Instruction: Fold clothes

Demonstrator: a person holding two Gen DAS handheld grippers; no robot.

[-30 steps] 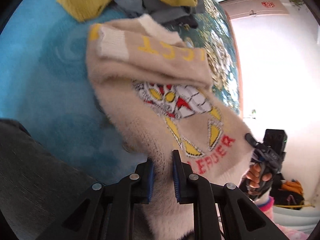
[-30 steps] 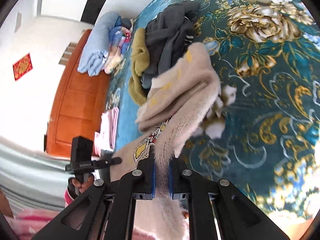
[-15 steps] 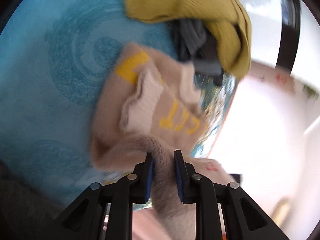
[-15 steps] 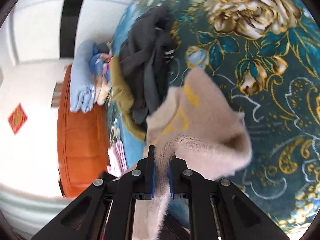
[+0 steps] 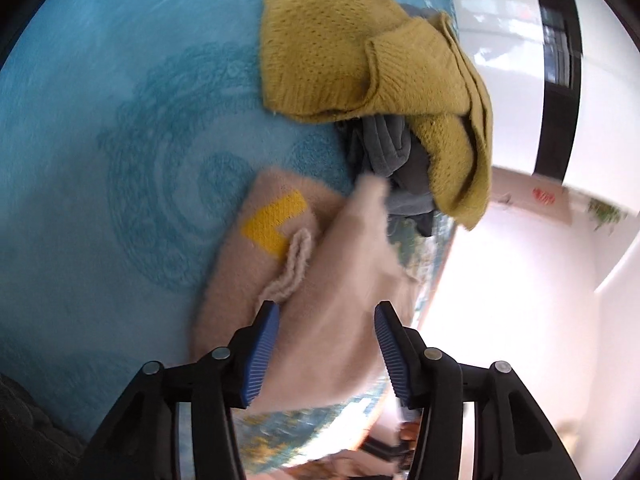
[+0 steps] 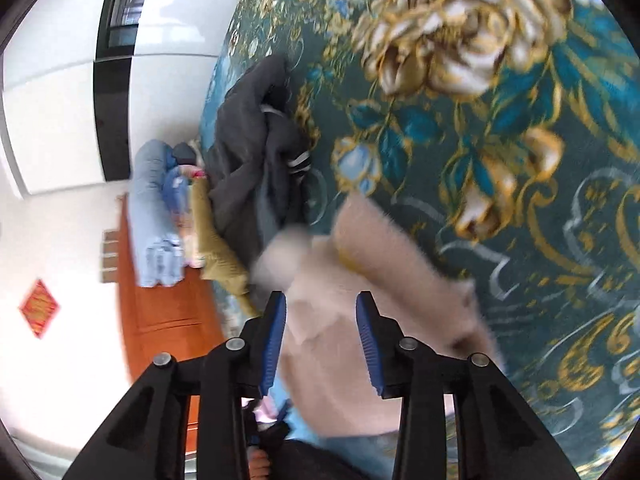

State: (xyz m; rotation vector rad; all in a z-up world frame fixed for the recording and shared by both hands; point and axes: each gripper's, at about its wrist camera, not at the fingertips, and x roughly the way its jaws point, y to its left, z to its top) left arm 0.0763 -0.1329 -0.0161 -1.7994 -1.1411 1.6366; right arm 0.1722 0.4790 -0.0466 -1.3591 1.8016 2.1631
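Both wrist cams look down along own tool, close over bed; shared: beige sweater (image 5: 320,300) (image 6: 360,320), clothes pile.

My left gripper (image 5: 326,344) has its jaws spread wide, gripping nothing. My right gripper (image 6: 321,334) likewise, both pointing forward.

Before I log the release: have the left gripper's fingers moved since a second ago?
Yes. The left gripper fingers have spread open, releasing the beige sweater.
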